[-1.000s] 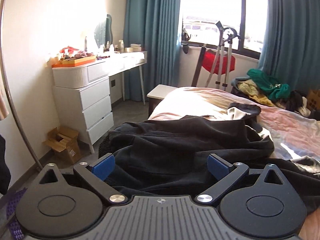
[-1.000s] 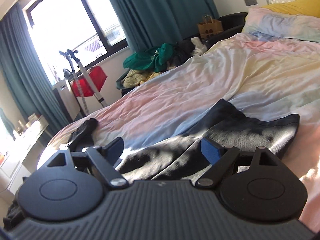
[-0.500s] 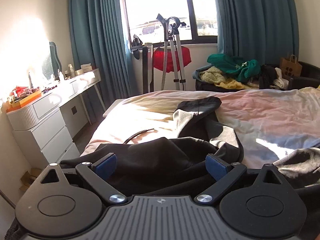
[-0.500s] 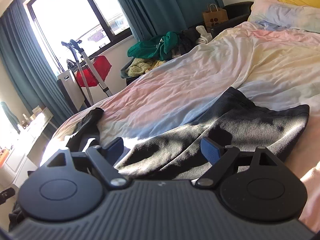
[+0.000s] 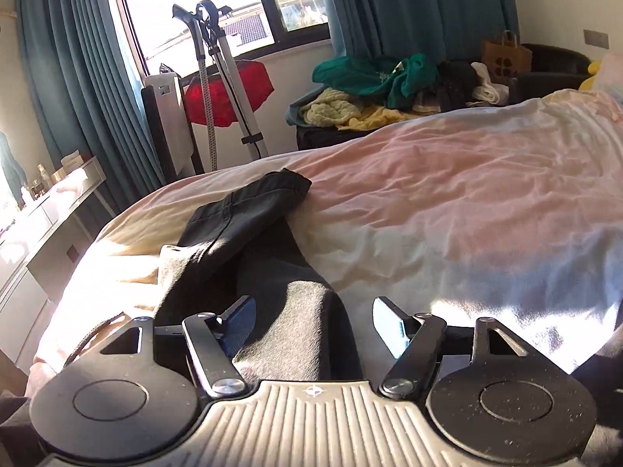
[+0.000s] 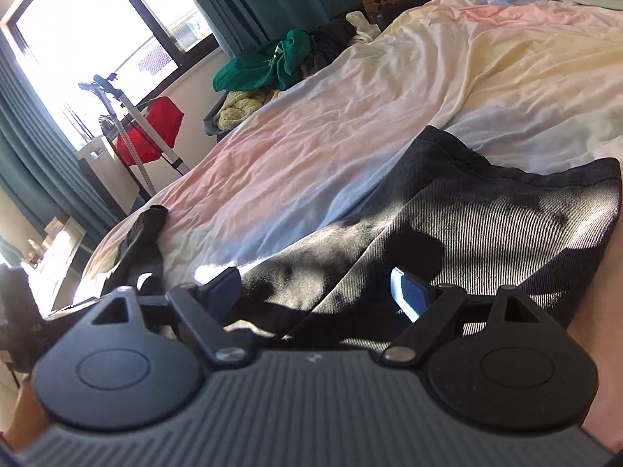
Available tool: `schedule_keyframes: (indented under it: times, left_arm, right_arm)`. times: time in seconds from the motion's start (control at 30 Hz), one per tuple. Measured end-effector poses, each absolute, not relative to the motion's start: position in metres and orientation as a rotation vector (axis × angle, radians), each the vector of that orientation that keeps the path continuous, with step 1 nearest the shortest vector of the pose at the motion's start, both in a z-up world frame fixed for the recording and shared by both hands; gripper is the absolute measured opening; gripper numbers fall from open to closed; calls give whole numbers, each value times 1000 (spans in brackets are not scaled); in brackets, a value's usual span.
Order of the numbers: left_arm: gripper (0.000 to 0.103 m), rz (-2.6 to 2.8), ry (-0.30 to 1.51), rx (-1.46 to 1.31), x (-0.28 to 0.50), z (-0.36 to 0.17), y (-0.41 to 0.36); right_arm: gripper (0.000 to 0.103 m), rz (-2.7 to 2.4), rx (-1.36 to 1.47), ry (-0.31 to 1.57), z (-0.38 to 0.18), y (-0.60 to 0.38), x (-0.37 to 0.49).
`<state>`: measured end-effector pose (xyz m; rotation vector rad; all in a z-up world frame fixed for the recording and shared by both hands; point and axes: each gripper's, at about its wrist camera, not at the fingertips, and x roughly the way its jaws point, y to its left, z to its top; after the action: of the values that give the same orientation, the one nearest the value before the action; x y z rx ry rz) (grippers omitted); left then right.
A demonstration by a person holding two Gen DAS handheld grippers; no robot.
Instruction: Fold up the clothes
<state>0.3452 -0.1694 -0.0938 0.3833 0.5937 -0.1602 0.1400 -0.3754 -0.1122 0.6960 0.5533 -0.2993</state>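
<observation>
Left gripper [image 5: 313, 321] has swung off the bunched heap onto a stretched-out leg of the black garment [image 5: 249, 229] running ahead between its wide-open, empty jaws — right gripper [image 6: 317, 288], equally agape, hovers over the hem end on the bed [image 6: 350, 116], so I reckon it's spread for folding.

Each gripper [image 5: 313, 325] [image 6: 317, 290] has a ribbed grey housing flanked by two round black discs. Black link arms with silver screws carry blue finger pads [image 5: 387, 327]
</observation>
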Motion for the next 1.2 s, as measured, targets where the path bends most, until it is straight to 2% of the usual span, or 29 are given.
schedule_keyframes:
  times: [0.17,0.2,0.23,0.27,0.3,0.33,0.37,0.53,0.73,0.83,0.9,1.1,1.17,1.2]
  left_arm:
    - [70,-11,673,466,410,-124,-187]
    - [60,23,708,464,423,-129,-183]
    - [46,25,750,438,434,-134,-178]
    - [42,25,739,434,435,-131,-177]
    - [31,25,729,430,435,-128,-175]
    - [13,25,718,425,435,-125,-174]
    - [7,26,708,421,435,-123,-172]
    - [4,26,655,399,436,-108,-165]
    - [4,-124,421,315,397,-10,-188]
    - [4,-255,359,266,367,35,-210]
    - [4,-343,356,237,347,47,-223]
    - [9,-492,443,269,292,-25,-247]
    - [17,-510,482,269,281,-57,-244]
    - [26,-506,512,270,277,-69,-242]
  right_arm:
    - [86,-313,734,595,-132,-381,154]
    - [86,-315,728,600,-134,-381,157]
    - [86,-316,721,605,-136,-380,159]
    - [87,-318,716,608,-137,-379,161]
    - [87,-320,712,609,-139,-379,163]
    - [88,-323,711,612,-139,-379,166]
    - [88,-322,708,613,-139,-378,169]
    - [87,-314,693,593,-133,-377,172]
    - [86,-334,703,570,-127,-384,163]
    - [86,-356,708,544,-122,-390,157]
    - [86,-370,724,528,-119,-396,152]
    - [86,-418,802,483,-117,-418,135]
    - [86,-418,821,478,-118,-423,132]
    - [86,-416,826,477,-119,-424,132]
